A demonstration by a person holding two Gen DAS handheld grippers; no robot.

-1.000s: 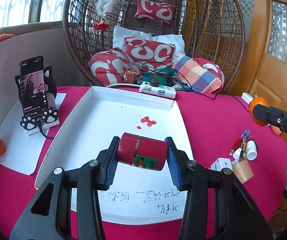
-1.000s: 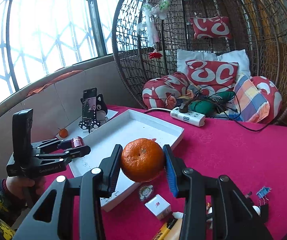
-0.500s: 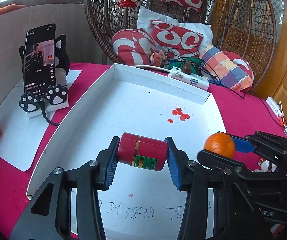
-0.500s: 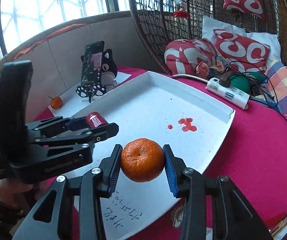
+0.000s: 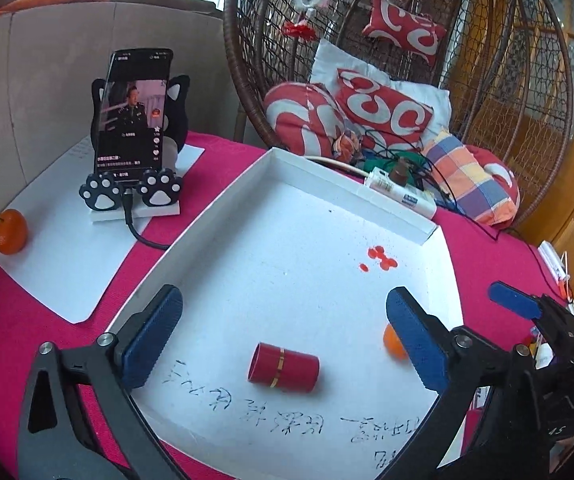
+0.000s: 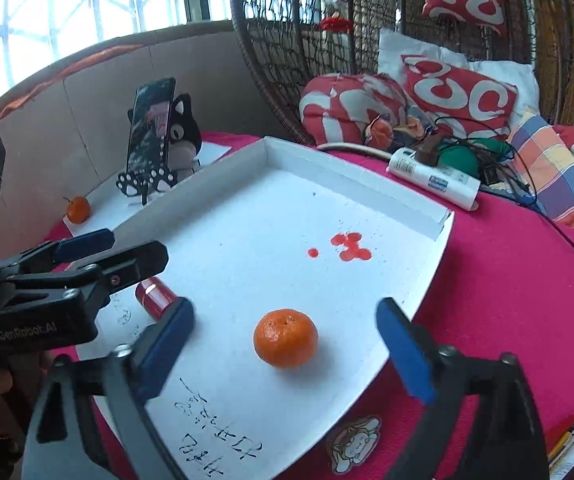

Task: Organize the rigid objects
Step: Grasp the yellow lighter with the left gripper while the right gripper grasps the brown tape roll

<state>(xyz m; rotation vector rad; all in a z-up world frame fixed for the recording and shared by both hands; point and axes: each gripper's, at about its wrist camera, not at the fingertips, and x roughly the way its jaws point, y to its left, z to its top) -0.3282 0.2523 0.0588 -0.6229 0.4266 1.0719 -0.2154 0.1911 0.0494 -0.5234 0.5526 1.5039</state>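
A red can (image 5: 283,367) with a gold band lies on its side in the white tray (image 5: 223,196), near the tray's front. My left gripper (image 5: 283,340) is open and empty, with the can between and just beyond its fingers. An orange tangerine (image 6: 285,337) rests in the tray (image 6: 439,220) near its right edge. My right gripper (image 6: 285,350) is open and empty, with the tangerine between its fingers. The can also shows in the right wrist view (image 6: 155,298), partly behind the left gripper. The tangerine shows partly hidden in the left wrist view (image 5: 393,343).
A phone on a cat-paw stand (image 5: 135,140) and a second tangerine (image 5: 9,232) sit on white paper at the left. A power strip (image 5: 401,194) with cables lies behind the tray. Small stationery (image 6: 571,440) lies at the right. A wicker chair (image 5: 407,40) with cushions stands behind.
Both grippers have opened. The red can has dropped from the left gripper into the tray, and the tangerine has dropped from the right gripper into the tray.
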